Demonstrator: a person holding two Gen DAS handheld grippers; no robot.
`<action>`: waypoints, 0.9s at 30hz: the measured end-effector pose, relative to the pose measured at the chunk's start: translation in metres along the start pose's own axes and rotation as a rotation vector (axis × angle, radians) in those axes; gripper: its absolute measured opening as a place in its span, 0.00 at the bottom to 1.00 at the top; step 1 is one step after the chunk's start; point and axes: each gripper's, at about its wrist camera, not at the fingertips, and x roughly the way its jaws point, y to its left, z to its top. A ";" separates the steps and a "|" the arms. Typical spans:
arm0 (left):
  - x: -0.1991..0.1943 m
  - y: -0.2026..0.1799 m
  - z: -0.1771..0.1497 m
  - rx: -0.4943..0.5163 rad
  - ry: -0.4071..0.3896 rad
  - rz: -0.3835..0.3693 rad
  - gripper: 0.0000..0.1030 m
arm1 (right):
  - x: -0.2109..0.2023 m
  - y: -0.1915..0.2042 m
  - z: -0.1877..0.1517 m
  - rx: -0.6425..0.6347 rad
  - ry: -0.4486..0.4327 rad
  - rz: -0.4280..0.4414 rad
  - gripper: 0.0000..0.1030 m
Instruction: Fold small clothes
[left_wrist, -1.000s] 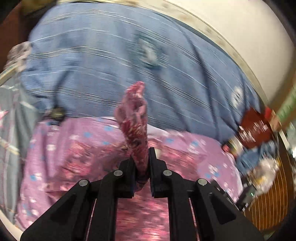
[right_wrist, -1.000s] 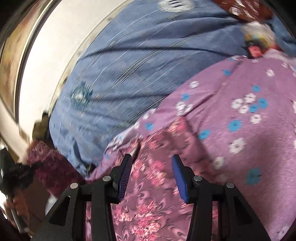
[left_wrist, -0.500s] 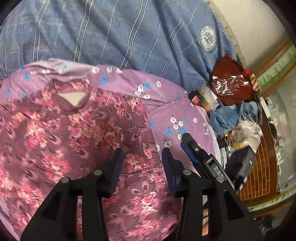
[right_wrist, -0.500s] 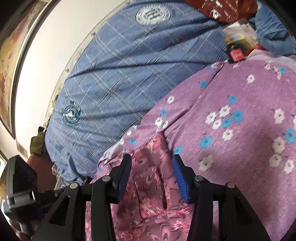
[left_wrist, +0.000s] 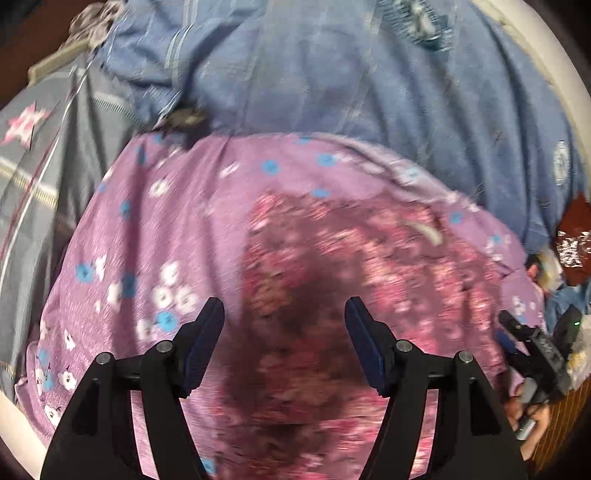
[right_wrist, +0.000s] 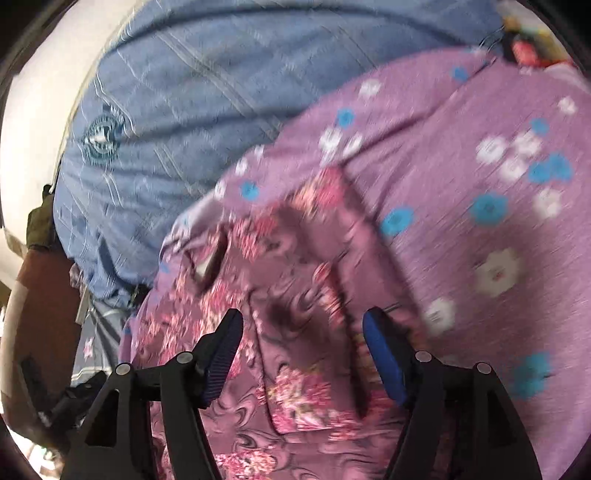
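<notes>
A small maroon garment with a pink flower print (left_wrist: 332, 280) lies spread on a purple sheet with blue and white flowers (left_wrist: 155, 229). My left gripper (left_wrist: 284, 325) is open and empty, just above the garment's left part. In the right wrist view the same garment (right_wrist: 295, 295) shows a folded-over sleeve or flap near its right edge. My right gripper (right_wrist: 303, 332) is open and empty above that folded part. The purple sheet (right_wrist: 480, 184) fills the right side of that view. Both views are motion-blurred.
A blue checked quilt (left_wrist: 332, 74) lies beyond the purple sheet and also shows in the right wrist view (right_wrist: 184, 92). A grey striped cloth (left_wrist: 37, 166) lies at the left. The other gripper and a hand (left_wrist: 535, 369) show at the right, with clutter (left_wrist: 576, 236) behind.
My left gripper let go of the garment part it held a second ago and is now wide open over the flat garment. Both views have swung; the right gripper stayed open.
</notes>
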 end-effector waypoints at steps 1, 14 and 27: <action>0.007 0.001 -0.003 0.000 0.010 0.024 0.65 | 0.000 0.008 -0.003 -0.050 -0.011 -0.038 0.58; 0.008 -0.013 -0.012 0.100 -0.108 0.090 0.65 | -0.044 0.005 0.015 -0.075 -0.260 -0.148 0.04; 0.036 -0.022 -0.015 0.151 -0.085 0.099 0.66 | -0.043 0.024 0.012 -0.153 -0.220 -0.110 0.25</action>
